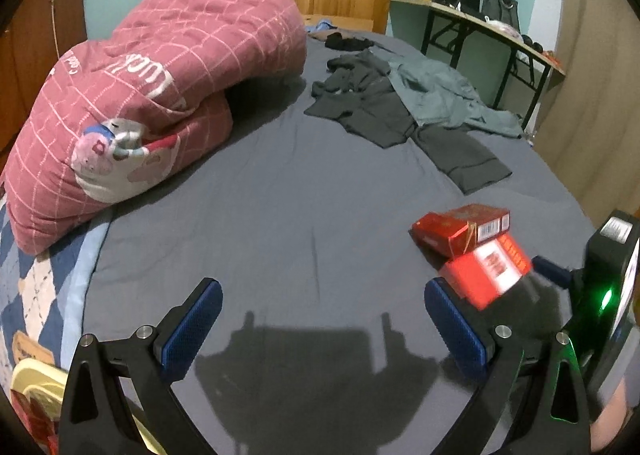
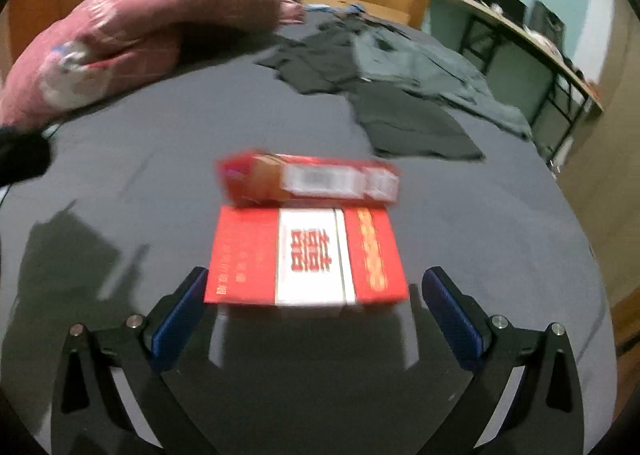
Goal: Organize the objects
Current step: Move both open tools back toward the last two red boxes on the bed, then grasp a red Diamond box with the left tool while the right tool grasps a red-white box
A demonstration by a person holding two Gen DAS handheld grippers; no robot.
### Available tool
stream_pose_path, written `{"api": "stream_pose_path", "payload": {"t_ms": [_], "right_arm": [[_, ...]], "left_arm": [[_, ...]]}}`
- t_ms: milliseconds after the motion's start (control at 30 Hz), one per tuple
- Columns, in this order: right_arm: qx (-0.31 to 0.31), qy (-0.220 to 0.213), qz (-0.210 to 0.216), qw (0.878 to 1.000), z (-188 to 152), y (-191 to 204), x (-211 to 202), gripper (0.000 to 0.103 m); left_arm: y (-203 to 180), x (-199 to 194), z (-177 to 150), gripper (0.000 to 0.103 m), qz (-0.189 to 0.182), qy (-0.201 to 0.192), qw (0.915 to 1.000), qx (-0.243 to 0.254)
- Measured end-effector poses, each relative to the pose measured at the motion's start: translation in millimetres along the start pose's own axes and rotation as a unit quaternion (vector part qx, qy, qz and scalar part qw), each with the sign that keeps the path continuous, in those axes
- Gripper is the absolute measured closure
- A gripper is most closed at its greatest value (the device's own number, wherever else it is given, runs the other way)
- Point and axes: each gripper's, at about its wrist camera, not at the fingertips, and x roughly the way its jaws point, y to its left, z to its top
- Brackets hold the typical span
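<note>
Between my right tongs — jaws spread wide, neither pad pressing it as far as I can tell — sits a red-and-white box on the grey bedsheet, with a second red box just behind it, touching or nearly so. My left tongs hang open over bare sheet, both boxes off to their right — dark clothes and a pink quilt lie farther up the bed.
</note>
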Motion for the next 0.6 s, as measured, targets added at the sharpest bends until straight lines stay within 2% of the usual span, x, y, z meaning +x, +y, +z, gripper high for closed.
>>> {"api": "stream_pose_path", "payload": {"t_ms": [133, 300, 367, 467, 533, 600], "right_arm": [[0.047, 0.004, -0.01, 0.999, -5, -51, 1, 0.0], [0.07, 0.004, -0.042, 0.997, -12, -118, 3, 0.0], [0.082, 0.01, -0.034, 0.996, -13, -139, 6, 0.0], [0.095, 0.004, 0.008, 0.995, -14, -157, 4, 0.0], [0.098, -0.009, 0.034, 0.995, -12, -158, -1, 0.0], [0.092, -0.015, 0.033, 0.995, -10, -153, -4, 0.0]], "left_arm": [[-19, 10, 1, 0.0, -0.007, 0.003, 0.9998, 0.016], [-55, 31, 3, 0.0, -0.021, 0.0, 0.9977, 0.065], [-66, 40, 3, 0.0, -0.042, 0.008, 0.9968, 0.067], [-82, 52, 2, 0.0, -0.04, 0.014, 0.9962, 0.076], [-91, 61, 3, 0.0, -0.041, 0.017, 0.9964, 0.072], [-99, 71, 5, 0.0, -0.047, 0.026, 0.997, 0.056]]}}
